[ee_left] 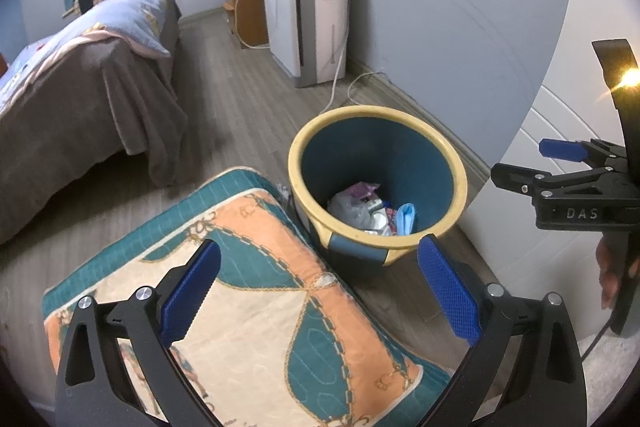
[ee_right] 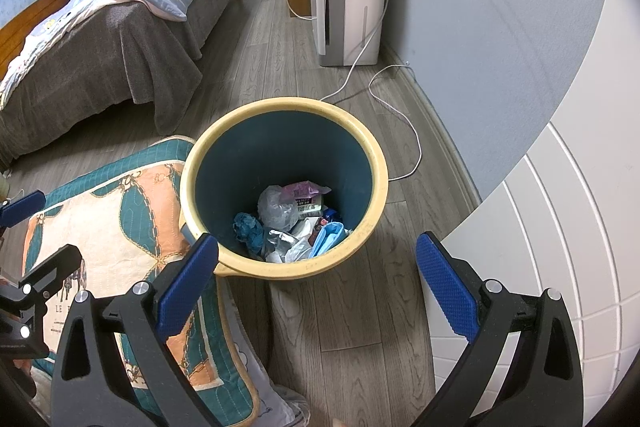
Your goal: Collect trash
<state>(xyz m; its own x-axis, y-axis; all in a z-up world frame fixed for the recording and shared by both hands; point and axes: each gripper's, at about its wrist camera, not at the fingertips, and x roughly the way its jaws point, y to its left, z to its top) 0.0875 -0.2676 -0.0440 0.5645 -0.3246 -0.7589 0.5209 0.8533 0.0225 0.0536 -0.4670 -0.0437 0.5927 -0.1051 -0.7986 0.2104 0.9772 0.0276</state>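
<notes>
Trash (ee_right: 290, 223) heaped in the bottom of yellow-rimmed bin (ee_right: 372, 151) on wood floor, cushion (ee_right: 120, 227) touching its left; left gripper (ee_left: 320, 291) spread wide, empty; right gripper (ee_right: 318, 287) likewise, nearest the bin

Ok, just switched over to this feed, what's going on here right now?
A person is holding both grippers above a yellow-rimmed bin on the bedroom floor. The left gripper and right gripper are both open and empty. The bin already holds trash: crumpled plastic, wrappers and a blue face mask. A patterned cushion lies right beside the bin. No loose trash shows on the floor in either view.
</notes>
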